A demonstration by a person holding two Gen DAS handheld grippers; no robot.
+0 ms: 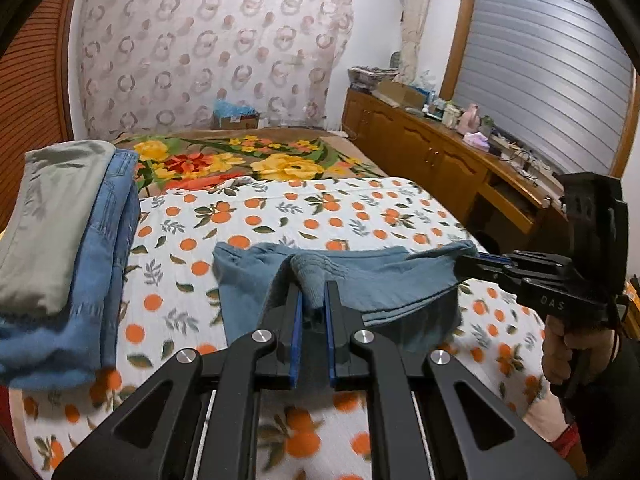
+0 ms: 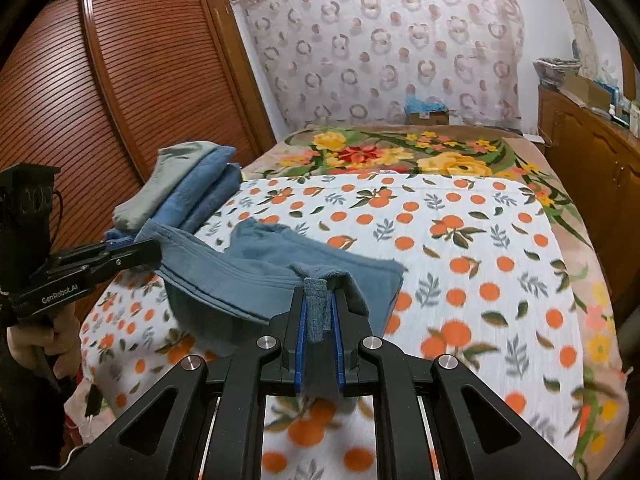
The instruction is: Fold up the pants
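Left hand-held gripper (image 1: 313,298), low centre of its own view: clenched on a bunched edge of the blue-grey pants (image 1: 376,276), cloth wedged between the blue pads. Right hand-held gripper (image 2: 320,304), low centre of its view: likewise clamped on a ribbed corner of the same pants, a strip of fabric hanging down between the fingers.

Pants stretched between the two grips, lifted at the held edge, the far part resting on the orange-print blanket (image 1: 320,208) of the bed, mid-frame in both views. Just left of the pants, at the left edge of the left wrist view: a stack of folded clothes (image 1: 68,240), grey piece on top of blue denim.

Probably mid-fold, the held edge being carried over the rest of the garment.

Risks from here, as judged:
- Small bite of fabric on each side; a tug apart could pull a corner free and collapse the fold.
- Uneven travel of the two grips likely to skew the edge and leave a crooked crease.
- Dragging rather than lifting could bunch the lower layer or rumple the blanket.
- Left grip close to the stack; a sideways swing could knock it.
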